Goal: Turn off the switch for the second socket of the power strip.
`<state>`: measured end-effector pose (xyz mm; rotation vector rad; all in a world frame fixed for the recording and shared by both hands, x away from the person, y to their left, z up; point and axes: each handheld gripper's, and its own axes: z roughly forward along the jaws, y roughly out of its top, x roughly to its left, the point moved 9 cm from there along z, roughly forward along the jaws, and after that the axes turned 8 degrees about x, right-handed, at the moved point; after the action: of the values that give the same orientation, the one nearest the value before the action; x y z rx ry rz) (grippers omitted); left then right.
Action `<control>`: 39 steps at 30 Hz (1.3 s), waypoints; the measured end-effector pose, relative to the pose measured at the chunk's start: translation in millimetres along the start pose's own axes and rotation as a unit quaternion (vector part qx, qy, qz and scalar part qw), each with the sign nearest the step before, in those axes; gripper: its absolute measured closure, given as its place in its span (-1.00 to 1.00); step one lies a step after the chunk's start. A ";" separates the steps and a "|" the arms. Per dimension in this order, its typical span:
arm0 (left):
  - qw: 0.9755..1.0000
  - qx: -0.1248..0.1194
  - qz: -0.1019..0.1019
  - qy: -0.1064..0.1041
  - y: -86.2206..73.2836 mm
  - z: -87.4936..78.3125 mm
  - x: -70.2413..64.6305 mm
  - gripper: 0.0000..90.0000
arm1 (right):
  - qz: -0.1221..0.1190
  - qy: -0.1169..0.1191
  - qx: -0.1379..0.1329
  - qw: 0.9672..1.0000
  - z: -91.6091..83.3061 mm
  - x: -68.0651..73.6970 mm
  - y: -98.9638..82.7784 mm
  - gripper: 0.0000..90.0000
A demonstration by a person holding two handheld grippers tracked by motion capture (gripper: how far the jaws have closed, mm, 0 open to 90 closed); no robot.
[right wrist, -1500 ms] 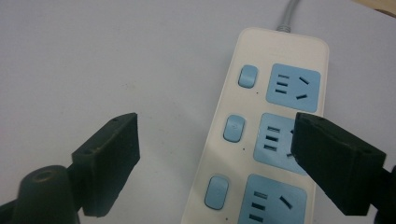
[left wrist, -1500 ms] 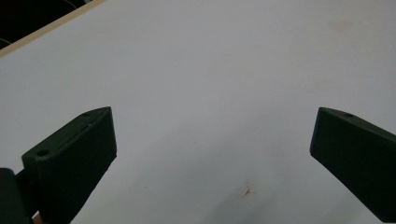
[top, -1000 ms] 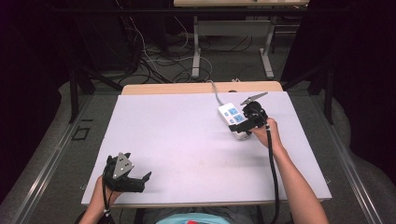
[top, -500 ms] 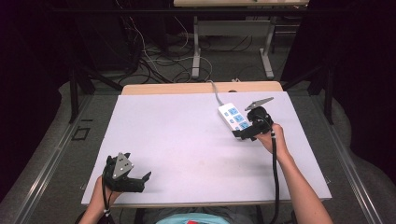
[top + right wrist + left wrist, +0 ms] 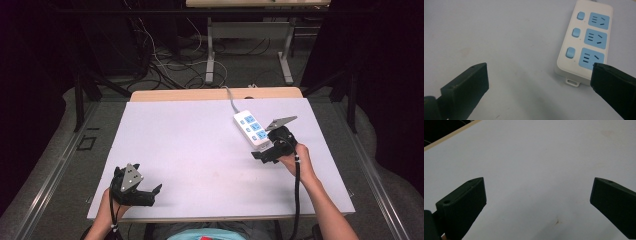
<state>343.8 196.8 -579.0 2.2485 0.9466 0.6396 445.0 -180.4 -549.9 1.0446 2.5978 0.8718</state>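
Note:
A white power strip (image 5: 252, 129) with three blue sockets and three blue switches lies on the white table (image 5: 200, 150) at the right; its grey cable (image 5: 231, 100) runs off the far edge. My right gripper (image 5: 264, 153) sits just at the strip's near end, open and holding nothing. In the right gripper view the power strip (image 5: 586, 41) lies ahead to the right, its near end beside the right jaw. My left gripper (image 5: 150, 195) rests at the table's near left corner, open and empty. The left gripper view looks over bare table (image 5: 536, 165) between wide-apart jaws.
A wooden strip (image 5: 200, 94) borders the table's far edge. Beyond it stand table legs (image 5: 211, 55) and loose cables (image 5: 165, 60) on the floor. Dark curtains close in both sides.
My right gripper has drawn back toward me from over the power strip to its near end, leaving the strip uncovered. The left gripper has not moved.

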 end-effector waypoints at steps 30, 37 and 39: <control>1.000 0.001 0.001 -0.003 0.2 0.8 -0.3 -0.99 | -0.009 0.000 0.000 1.000 -23.3 25.0 -53.1 -0.99; 1.000 0.002 0.003 -0.001 0.1 0.8 0.2 -0.99 | -0.009 -0.008 -0.002 1.000 -29.9 26.0 -66.0 -1.00; 1.000 0.005 0.009 0.004 0.0 0.6 1.6 -0.99 | -0.008 -0.008 -0.002 1.000 -31.3 26.8 -70.5 -1.00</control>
<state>345.2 197.9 -579.1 2.2665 0.9369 0.6544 373.6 -216.5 -566.0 1.0233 2.5869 0.8595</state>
